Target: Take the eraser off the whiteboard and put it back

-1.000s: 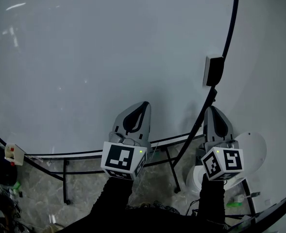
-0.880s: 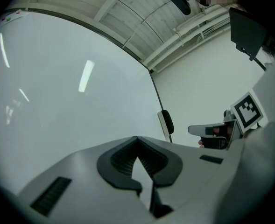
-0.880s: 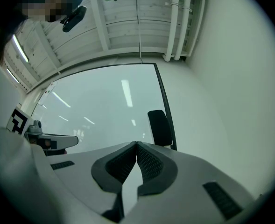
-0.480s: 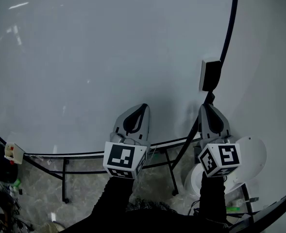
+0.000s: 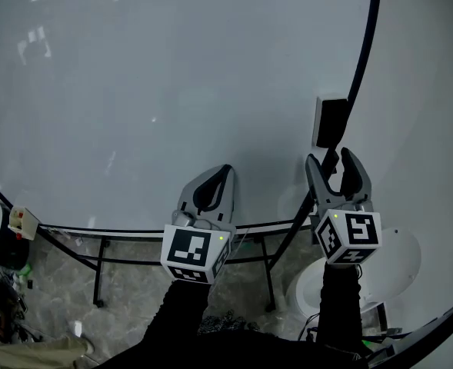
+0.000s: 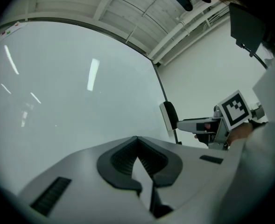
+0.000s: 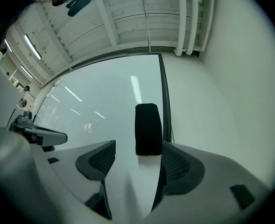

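I can read no word, number or brand anywhere. The whiteboard (image 5: 172,91) carries only streaks of reflected light. Below its lower edge, my left marker cube (image 5: 195,252) and right marker cube (image 5: 351,238) bear black-and-white square patterns, not letters. The eraser (image 5: 331,121), at the whiteboard's right edge, shows a plain dark face.

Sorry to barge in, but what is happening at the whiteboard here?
A person faces the whiteboard with a gripper in each hand. The right gripper is aimed at the black eraser stuck near the board's right edge; its jaws are opening, the eraser just ahead, not gripped. The left gripper is shut and empty.
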`<state>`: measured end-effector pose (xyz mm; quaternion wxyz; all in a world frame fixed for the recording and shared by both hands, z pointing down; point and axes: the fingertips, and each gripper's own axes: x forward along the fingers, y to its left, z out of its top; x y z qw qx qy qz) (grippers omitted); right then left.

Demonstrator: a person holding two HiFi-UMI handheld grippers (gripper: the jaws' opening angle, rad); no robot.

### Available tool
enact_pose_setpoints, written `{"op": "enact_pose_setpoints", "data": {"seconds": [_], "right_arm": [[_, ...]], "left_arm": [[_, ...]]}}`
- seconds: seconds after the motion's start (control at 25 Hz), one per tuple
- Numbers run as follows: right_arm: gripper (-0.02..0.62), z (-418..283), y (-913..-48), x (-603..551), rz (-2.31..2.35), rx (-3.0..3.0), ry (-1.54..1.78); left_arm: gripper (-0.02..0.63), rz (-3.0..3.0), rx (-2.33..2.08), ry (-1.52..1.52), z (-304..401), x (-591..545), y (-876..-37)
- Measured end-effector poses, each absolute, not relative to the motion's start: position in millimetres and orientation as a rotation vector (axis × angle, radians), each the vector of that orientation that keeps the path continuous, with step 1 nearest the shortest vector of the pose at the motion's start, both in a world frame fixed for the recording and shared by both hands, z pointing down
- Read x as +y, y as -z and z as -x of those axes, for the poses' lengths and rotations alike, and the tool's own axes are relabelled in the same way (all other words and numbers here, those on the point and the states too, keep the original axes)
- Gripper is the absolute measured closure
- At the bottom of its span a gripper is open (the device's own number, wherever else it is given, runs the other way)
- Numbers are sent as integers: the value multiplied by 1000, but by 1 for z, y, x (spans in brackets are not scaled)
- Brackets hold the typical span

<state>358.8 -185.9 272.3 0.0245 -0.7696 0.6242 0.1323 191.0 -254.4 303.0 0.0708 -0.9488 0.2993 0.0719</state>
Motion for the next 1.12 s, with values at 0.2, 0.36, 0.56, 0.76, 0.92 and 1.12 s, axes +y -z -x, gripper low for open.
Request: {"op": "enact_pose_setpoints", "data": {"seconds": [0.2, 0.36, 0.56, 0.76, 0.92, 1.12], "right_arm": [[276, -372, -265, -205, 2412, 1924, -438], [276, -375, -259, -222, 2456, 1918, -487], [278, -381, -258, -230, 2501, 1885, -495], [278, -383, -260, -232, 2517, 1883, -488], [292, -385, -260, -231, 2508, 1882, -469], [314, -385, -261, -231, 2493, 1895, -446]], "left_arm": [[600, 2843, 922, -187, -193, -257, -307], [600, 2830, 917, -184, -194, -258, -304], [600, 2823, 919, -185, -189, -261, -301], [600, 2818, 924, -187, -182, -264, -300], [600, 2822, 921, -193, -181, -267, -300], [600, 2840, 909, -198, -181, -269, -303]]}}
